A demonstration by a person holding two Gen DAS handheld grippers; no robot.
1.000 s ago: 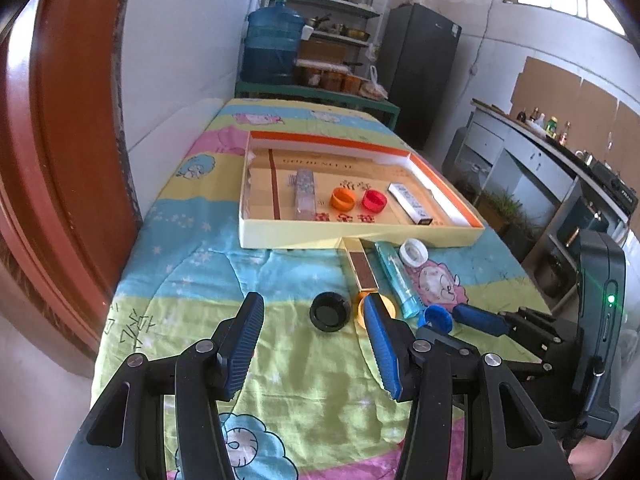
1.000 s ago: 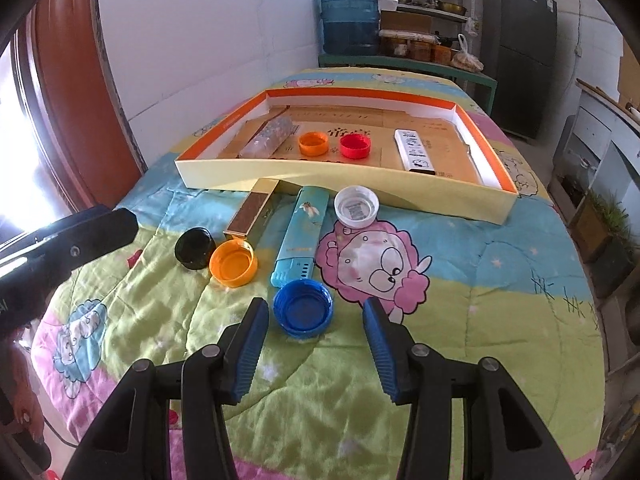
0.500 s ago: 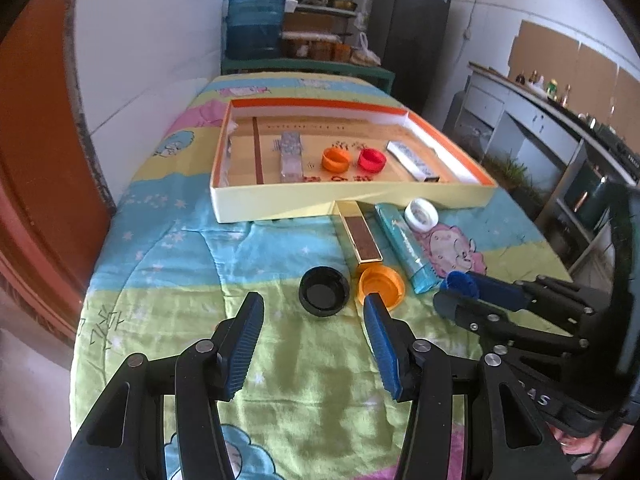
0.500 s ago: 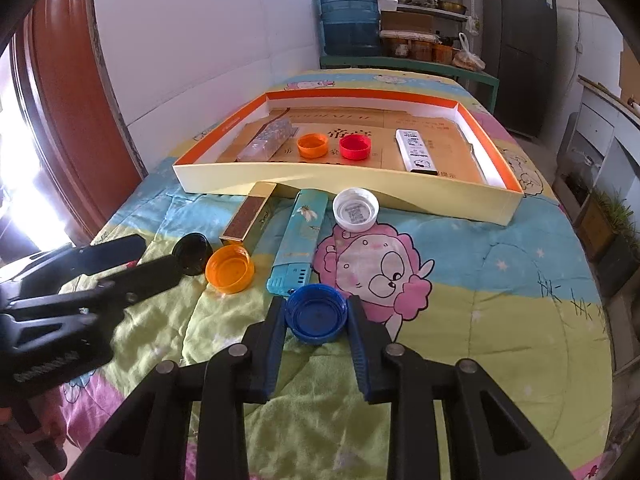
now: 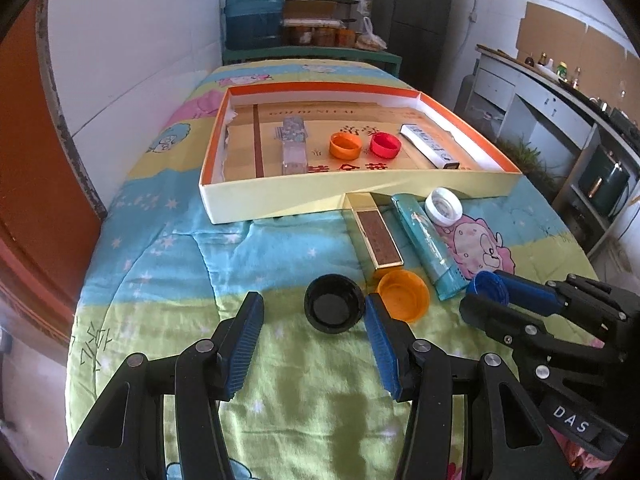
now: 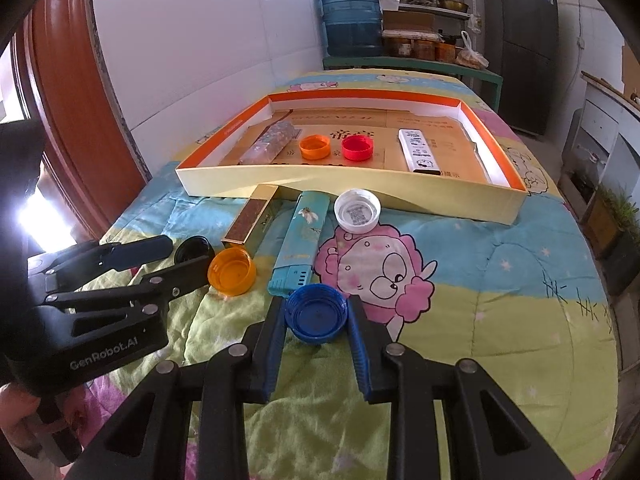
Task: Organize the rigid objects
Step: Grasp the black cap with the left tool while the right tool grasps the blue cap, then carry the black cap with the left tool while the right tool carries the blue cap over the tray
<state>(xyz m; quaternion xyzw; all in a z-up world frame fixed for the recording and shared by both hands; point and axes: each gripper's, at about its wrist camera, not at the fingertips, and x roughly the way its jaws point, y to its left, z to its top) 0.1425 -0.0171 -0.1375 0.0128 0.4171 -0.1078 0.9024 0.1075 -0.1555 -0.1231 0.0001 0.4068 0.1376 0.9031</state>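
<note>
My right gripper (image 6: 316, 311) is shut on a blue bottle cap (image 6: 316, 320) that rests on the quilt; both pads press its rim. In the left wrist view the same blue cap (image 5: 485, 286) shows between the right gripper's (image 5: 486, 296) fingers. My left gripper (image 5: 312, 310) stands open and low over the quilt. A black cap (image 5: 334, 308) lies at its fingertips, nearer the right finger, and the pads do not press it. An orange cap (image 5: 402, 295) sits just right of the black one. The yellow tray (image 6: 340, 186) with an orange inner rim lies beyond.
A gold box (image 6: 252, 216), a teal box (image 6: 304, 236) and a white cap (image 6: 357, 211) lie before the tray. Inside it are a clear patterned box (image 6: 272, 145), an orange cap (image 6: 315, 147), a red cap (image 6: 357, 148) and a white box (image 6: 418, 150). A wall runs along the left.
My right gripper has shut on the blue cap, which stood between its open fingers before. My left gripper has moved forward and down, bringing the black cap up to its fingertips.
</note>
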